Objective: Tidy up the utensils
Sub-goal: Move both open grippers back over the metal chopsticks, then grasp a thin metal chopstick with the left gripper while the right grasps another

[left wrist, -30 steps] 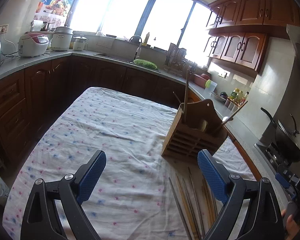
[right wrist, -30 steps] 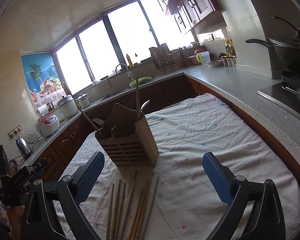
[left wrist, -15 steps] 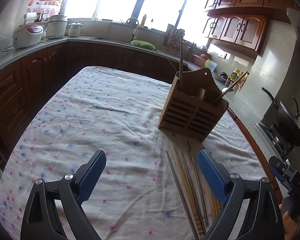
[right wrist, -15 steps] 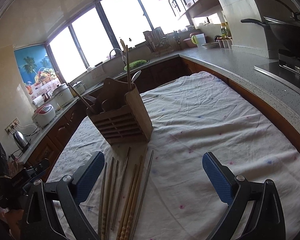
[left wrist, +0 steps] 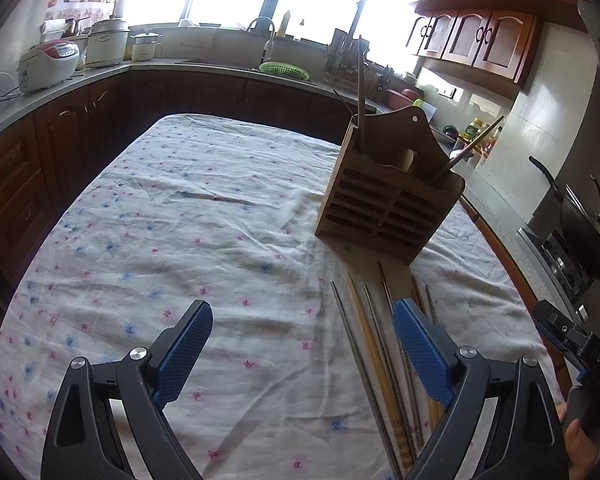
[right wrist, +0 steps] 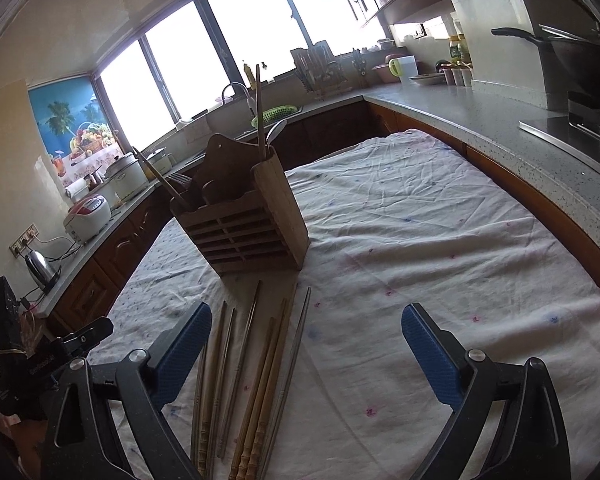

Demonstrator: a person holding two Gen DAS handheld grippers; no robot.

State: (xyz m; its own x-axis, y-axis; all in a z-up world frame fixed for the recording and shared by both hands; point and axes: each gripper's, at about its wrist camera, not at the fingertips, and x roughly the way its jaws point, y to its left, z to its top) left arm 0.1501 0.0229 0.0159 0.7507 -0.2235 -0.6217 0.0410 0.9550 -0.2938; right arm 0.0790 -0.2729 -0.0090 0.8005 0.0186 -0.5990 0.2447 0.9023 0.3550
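Currently both the left gripper (left wrist: 302, 346) and right gripper (right wrist: 306, 350) gape empty; tightly bunched chopsticks (right wrist: 256, 364) risk a multi-stick grab or rolling away.

The tablecloth (left wrist: 188, 216) is white, dotted with small pink and blue flowers. The utensil holder (right wrist: 252, 224) is brown slatted wood. Chopsticks (right wrist: 256, 364) near the table's front edge are tan wood and grey metal. Both grippers carry blue textured pads (left wrist: 186, 350) on black frames.
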